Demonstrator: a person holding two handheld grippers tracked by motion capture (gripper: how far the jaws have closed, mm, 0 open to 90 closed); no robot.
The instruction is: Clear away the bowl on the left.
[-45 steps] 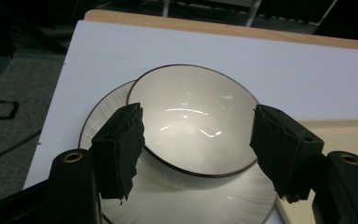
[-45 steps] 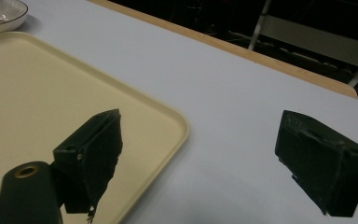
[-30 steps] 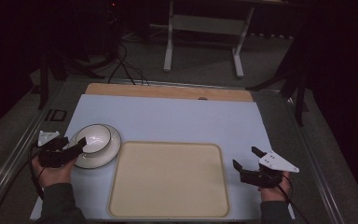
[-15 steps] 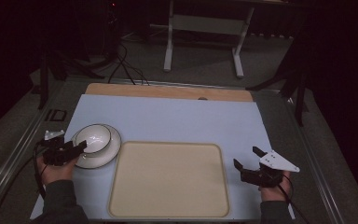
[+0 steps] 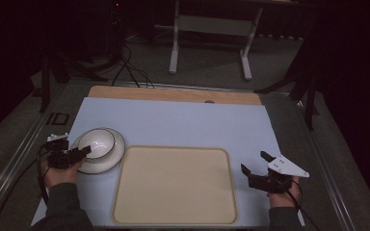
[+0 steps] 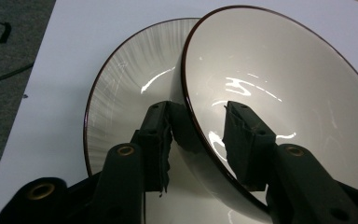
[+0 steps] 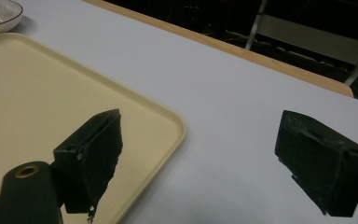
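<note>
In the high view, a white bowl (image 5: 96,140) is seen sitting on a white plate (image 5: 112,156) at about nine o'clock from the beige tray (image 5: 173,185), on the pale blue mat (image 5: 183,122). The left gripper (image 5: 81,152) is laid level from the person's left hand (image 5: 60,173), its tips aimed toward two o'clock at the bowl's near rim; the jaws have just been closing, with that rim between them. The right gripper (image 5: 254,163) is held low beyond the tray's four o'clock corner, jaws wide and empty, pointing toward eleven o'clock. In the left gripper view, the bowl (image 6: 279,93) is straddled at its dark-edged rim: one pad (image 6: 156,140) is set against the outer wall, the other (image 6: 242,140) is inside the bowl, and a little space may remain at the inner pad, so a firm clamp cannot yet be confirmed. For a good pick, the closing is best finished gently until both pads bear on the glazed wall, the rim seated deep, and the lift made straight up so the plate (image 6: 121,84) is not dragged. In the right gripper view, the tray (image 7: 51,107) is seen toward ten o'clock, and nothing is held between the wide-set jaws of the right gripper (image 7: 200,154).
</note>
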